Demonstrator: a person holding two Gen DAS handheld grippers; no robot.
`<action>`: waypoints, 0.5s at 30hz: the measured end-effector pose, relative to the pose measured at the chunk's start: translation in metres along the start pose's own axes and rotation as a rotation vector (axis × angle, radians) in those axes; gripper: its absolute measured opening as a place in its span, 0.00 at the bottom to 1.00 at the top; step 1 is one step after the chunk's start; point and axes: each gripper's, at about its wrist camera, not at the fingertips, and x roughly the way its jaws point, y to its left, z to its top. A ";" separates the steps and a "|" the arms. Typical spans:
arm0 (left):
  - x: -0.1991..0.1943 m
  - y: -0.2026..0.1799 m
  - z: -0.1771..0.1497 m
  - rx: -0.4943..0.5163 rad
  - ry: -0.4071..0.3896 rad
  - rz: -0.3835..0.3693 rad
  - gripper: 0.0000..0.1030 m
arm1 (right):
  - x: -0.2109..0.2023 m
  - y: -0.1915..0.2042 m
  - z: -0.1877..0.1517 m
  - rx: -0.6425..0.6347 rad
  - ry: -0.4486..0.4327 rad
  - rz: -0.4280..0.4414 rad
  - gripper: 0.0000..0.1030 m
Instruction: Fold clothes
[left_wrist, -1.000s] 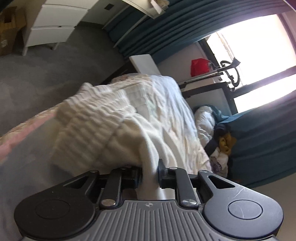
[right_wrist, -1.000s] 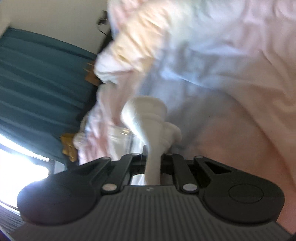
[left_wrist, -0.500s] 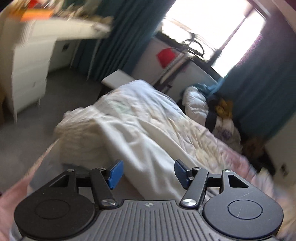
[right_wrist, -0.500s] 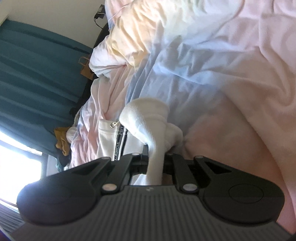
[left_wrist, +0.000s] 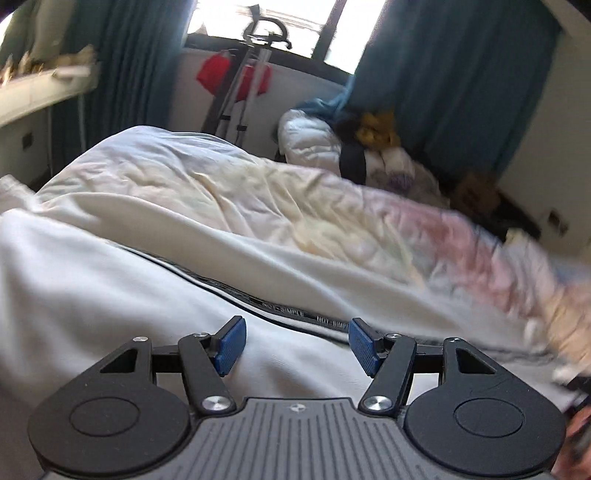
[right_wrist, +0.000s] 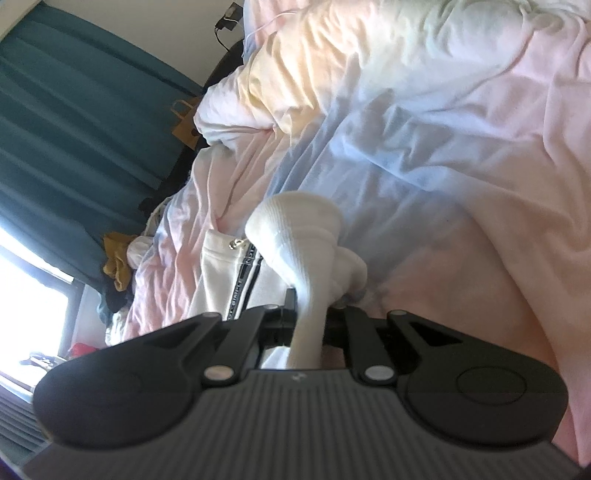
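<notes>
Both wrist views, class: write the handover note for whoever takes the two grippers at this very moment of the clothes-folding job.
Left gripper: open, empty, above the white garment with the black lettered stripe that lies on the bed.
Right gripper: shut on a white ribbed cuff, held over the pastel duvet; the same striped garment lies just below it.
Done: no finished fold shows.
Left: take a second hold with the left gripper, spread the garment flat, fold it. More clothes are piled by the teal curtain.
</notes>
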 end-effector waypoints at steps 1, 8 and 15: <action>0.007 -0.004 -0.004 0.022 0.009 0.002 0.62 | 0.000 0.000 0.000 -0.002 -0.001 0.003 0.09; 0.029 -0.005 -0.018 0.073 0.051 0.018 0.62 | -0.005 0.008 0.001 -0.035 -0.027 0.026 0.09; 0.037 -0.004 -0.023 0.096 0.086 0.034 0.62 | -0.011 0.016 0.001 -0.070 -0.047 0.041 0.09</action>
